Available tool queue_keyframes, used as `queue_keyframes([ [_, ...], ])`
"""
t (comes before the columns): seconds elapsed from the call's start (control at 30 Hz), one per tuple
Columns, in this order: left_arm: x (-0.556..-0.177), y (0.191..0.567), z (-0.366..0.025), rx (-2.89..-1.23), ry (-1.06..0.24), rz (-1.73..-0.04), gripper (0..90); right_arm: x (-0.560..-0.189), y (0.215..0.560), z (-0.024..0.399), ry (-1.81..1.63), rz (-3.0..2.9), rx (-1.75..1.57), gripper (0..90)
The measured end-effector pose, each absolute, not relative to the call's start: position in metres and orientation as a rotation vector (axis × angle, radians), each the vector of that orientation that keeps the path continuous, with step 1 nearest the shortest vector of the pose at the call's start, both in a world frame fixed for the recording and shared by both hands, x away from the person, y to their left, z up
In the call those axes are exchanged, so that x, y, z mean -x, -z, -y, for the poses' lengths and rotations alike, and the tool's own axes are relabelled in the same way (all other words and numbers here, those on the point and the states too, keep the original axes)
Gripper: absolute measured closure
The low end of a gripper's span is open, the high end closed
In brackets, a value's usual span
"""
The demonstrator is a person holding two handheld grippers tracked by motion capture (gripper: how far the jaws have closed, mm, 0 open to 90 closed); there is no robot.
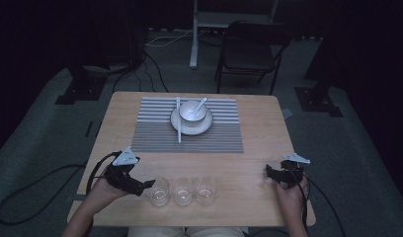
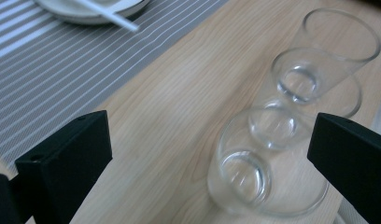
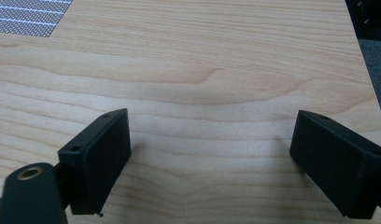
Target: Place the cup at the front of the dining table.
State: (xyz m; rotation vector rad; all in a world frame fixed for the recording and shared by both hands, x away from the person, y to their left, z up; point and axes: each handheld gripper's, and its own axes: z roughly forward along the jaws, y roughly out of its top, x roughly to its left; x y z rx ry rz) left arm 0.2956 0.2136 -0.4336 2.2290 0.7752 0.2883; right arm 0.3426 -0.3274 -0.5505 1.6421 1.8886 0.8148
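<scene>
Left gripper view: left gripper spread beside unmarked nearest glass.

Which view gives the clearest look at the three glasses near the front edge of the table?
The left gripper view: the three glasses sit close up, clear and empty, just ahead of the open left claw. The high view shows the row small and dim. The right gripper view faces bare table.

Grey-and-white striped placemat, white bowl and plate, clear glasses, pale wooden table.
</scene>
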Motion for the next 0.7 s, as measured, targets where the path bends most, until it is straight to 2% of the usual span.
queue_keyframes([
  [0.7,-0.319,0.424,-0.120,-2.373,-0.206,-0.552,0.0,-0.342,0.550,0.327,-0.815,-1.888,-1.643,11.8],
])
